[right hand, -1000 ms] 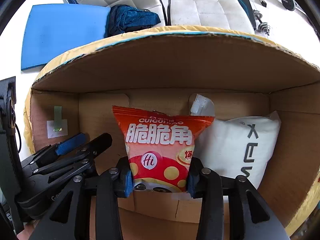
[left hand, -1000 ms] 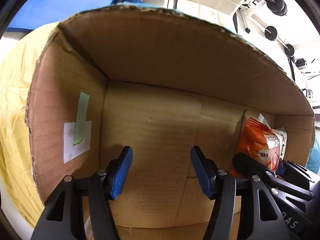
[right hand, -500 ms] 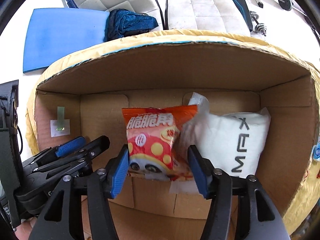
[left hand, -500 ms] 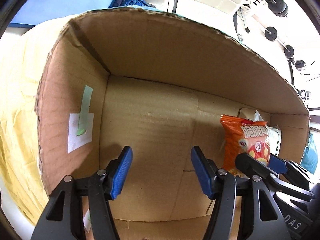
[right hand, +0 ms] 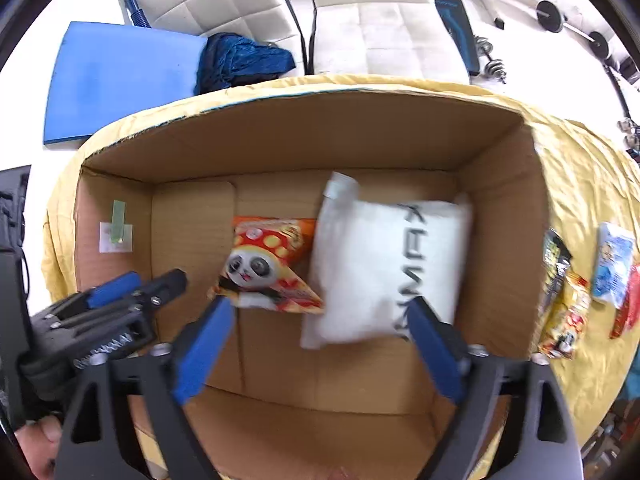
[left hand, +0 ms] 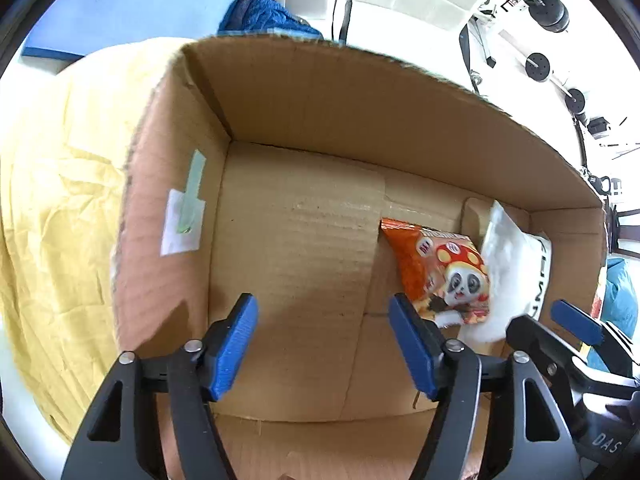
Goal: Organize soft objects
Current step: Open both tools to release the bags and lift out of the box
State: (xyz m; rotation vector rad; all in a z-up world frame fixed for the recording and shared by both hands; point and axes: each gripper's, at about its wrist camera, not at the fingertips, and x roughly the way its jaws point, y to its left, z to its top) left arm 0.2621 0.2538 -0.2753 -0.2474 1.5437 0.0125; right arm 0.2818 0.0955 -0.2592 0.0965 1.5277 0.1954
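Observation:
An open cardboard box (left hand: 320, 112) (right hand: 300, 140) sits below both grippers. On its floor lies an orange snack bag with a panda face (right hand: 268, 268) (left hand: 436, 272), tipped flat against a white pillow pack with black letters (right hand: 380, 268) (left hand: 516, 264). My right gripper (right hand: 320, 312) hangs above them, its jaws opening wide and gripping nothing. It also shows at the right edge of the left wrist view (left hand: 560, 320). My left gripper (left hand: 320, 312) points down over the bare left half of the box floor, its jaws opening with nothing between them. The right wrist view shows it at lower left (right hand: 132, 292).
The box stands on a yellow cloth (right hand: 580, 160) (left hand: 60, 200). Several snack packs (right hand: 564, 308) lie on the cloth right of the box. Beyond it are a blue mat (right hand: 120, 76), a blue fabric bundle (right hand: 240, 60), white chairs (right hand: 384, 20) and barbell weights (right hand: 552, 16).
My right gripper opened and let go of the orange snack bag, which fell flat onto the box floor. Both grippers rose, so the box looks smaller.

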